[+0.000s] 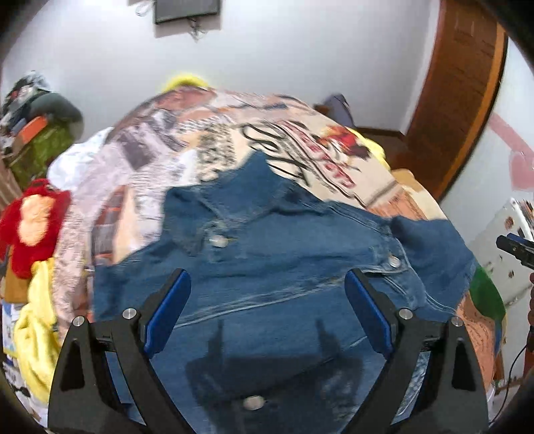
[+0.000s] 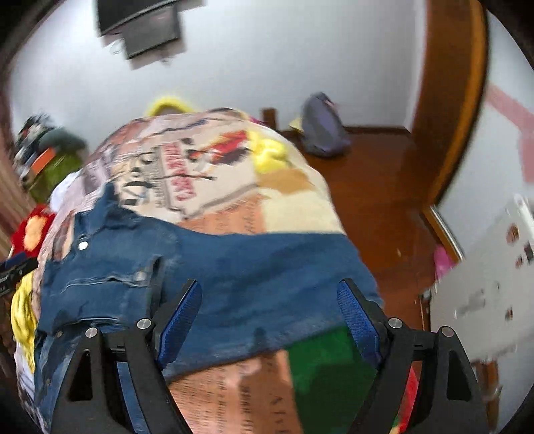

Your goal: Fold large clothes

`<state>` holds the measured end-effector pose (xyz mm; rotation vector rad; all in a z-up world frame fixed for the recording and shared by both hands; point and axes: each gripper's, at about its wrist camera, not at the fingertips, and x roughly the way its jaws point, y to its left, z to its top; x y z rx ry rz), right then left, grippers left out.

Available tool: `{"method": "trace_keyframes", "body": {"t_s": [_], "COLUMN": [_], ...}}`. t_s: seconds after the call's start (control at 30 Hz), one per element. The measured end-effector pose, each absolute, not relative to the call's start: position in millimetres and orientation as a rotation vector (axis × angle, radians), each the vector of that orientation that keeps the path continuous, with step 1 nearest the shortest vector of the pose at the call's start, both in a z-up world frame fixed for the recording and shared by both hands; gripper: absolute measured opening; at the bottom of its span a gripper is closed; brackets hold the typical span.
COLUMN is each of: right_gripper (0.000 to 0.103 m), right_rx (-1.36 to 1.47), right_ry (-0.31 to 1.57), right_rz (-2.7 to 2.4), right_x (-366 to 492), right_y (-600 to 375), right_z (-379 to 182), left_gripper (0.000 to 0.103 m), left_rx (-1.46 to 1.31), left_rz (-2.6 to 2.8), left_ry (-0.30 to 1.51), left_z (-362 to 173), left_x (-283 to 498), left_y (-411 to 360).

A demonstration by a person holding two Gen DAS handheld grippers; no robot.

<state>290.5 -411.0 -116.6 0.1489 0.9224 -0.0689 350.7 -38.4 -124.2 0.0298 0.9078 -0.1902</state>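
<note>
Pale walls (image 2: 283,60), wooden door (image 2: 450,100), reddish wood floor (image 2: 377,187), dark wall-mounted screen (image 2: 140,23).

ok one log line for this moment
left hand-held gripper: open, empty | right hand-held gripper: open, empty | denim jacket: flat on blanket

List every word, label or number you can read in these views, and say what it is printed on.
None can be read for certain.
Printed blanket: black script and red block lettering, too blurred to read.
Blanket's orange panel: rows of small print, too blurred.
Denim jacket: no text visible.
</note>
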Motion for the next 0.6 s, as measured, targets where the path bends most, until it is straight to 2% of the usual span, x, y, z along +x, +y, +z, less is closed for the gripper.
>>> {"method": "trace_keyframes", "body": {"t_s": [0.37, 0.6], "right_gripper": [0.082, 0.082], "right_rx": [0.607, 0.799], "right_ry": [1.079, 1.059], "right_rz": [-0.173, -0.175], "right_x": [282.6, 300.6], "right_y": [-506.3, -533.0], "right_z": [-201.7, -228.4], "left_gripper": [0.094, 0.094], "left_rx": [0.017, -0.010], "left_rz": [-0.267, -0.253], "left_ry": [1.094, 1.151], "left_z": [-196.5, -221.8], "left_x": [364.6, 370.9], "left_y": [-88.5, -89.0]}}
